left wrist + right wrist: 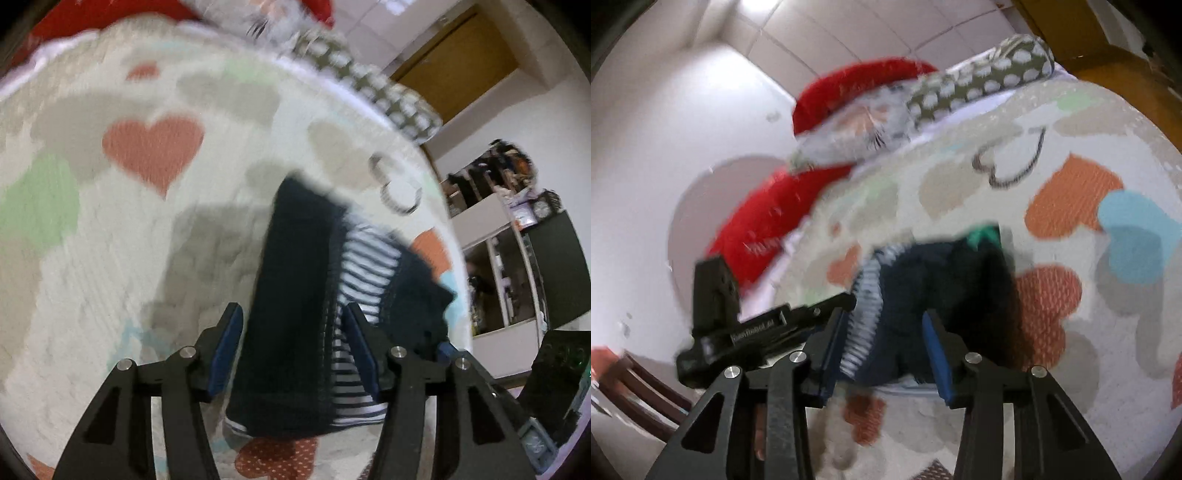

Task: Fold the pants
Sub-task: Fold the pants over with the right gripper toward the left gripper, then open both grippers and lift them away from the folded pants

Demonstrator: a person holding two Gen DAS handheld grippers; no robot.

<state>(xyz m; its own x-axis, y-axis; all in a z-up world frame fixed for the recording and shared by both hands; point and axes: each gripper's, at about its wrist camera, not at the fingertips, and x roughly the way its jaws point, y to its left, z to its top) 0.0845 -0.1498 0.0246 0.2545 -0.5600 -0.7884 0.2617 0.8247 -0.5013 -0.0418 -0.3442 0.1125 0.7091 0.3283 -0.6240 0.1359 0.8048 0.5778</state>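
Observation:
The dark navy pants (295,295) with a black-and-white striped lining lie folded in a compact bundle on the heart-patterned bed cover (110,240). My left gripper (291,314) is open, its blue pads on either side of the bundle, just above it. In the right wrist view the same pants (931,295) lie ahead, a green tag at the far end. My right gripper (886,325) is open and straddles the near end of the bundle. The left gripper's black body (757,332) shows at the left of that view.
A red pillow (768,225), a printed cushion and a green polka-dot bolster (979,81) lie at the head of the bed. A wooden door (461,62) and cluttered shelves (509,240) stand beyond the bed's right edge. The views are motion-blurred.

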